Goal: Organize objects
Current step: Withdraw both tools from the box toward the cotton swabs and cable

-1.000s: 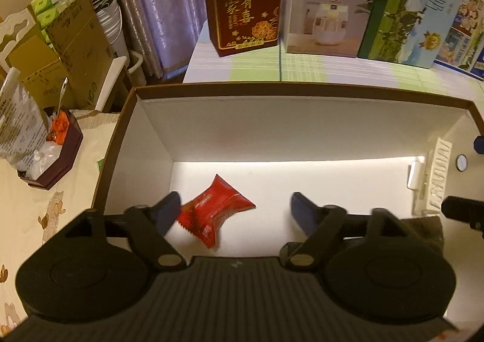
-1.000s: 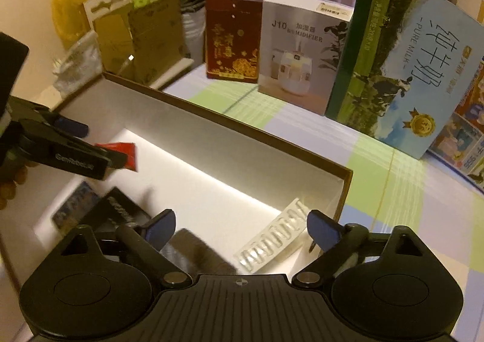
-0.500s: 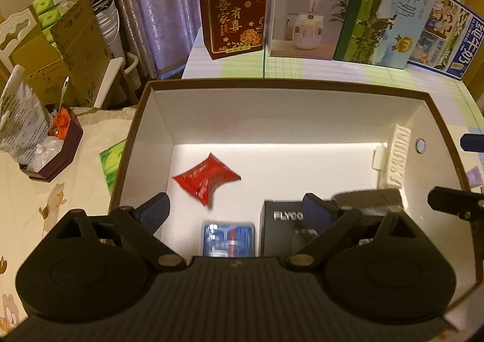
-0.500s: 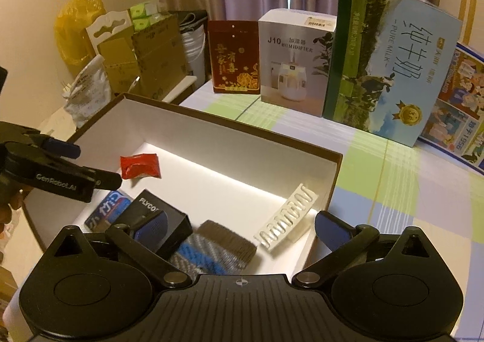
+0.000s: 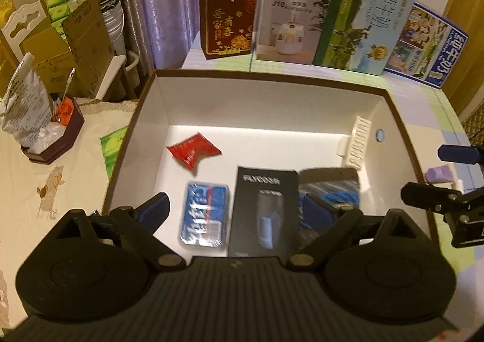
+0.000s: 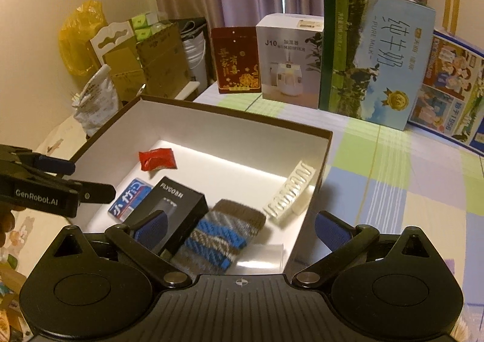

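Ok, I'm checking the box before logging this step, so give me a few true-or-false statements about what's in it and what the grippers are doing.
1. The red packet lies inside the open box. True.
2. The left gripper grips the black carton. False: its jaws stand open, holding nothing.
3. The knitted sleeve lies beside the black carton. True.
4. The right gripper is shut. False: it is open and empty.
5. The white comb-like piece lies outside the box. False: it leans against the inner wall.
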Action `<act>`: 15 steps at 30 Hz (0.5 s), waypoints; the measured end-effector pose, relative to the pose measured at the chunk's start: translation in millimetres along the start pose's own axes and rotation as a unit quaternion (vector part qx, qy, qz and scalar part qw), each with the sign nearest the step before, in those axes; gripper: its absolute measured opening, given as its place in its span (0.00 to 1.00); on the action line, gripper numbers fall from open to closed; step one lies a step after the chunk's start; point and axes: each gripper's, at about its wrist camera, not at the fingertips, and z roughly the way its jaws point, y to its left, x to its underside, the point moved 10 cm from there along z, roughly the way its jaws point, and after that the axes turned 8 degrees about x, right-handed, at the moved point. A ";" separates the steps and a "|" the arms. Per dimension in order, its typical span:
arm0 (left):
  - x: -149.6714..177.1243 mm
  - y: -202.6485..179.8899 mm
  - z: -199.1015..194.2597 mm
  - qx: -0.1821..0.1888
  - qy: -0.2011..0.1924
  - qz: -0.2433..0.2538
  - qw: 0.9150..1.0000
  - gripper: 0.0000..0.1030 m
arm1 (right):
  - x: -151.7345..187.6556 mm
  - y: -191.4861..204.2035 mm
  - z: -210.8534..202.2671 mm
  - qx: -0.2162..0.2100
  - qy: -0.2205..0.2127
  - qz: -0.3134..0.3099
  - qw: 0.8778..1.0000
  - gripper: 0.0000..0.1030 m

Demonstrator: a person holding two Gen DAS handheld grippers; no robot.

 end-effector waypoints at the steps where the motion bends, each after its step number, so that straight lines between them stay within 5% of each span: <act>1: 2.7 -3.7 -2.2 0.002 0.000 0.001 1.000 0.90 | 3.2 0.5 -4.0 -0.001 0.000 0.001 1.000 0.98; 15: 47.4 -48.5 -32.7 0.019 0.005 0.006 1.000 0.90 | 43.9 -2.2 -49.5 0.000 0.002 0.022 1.000 0.98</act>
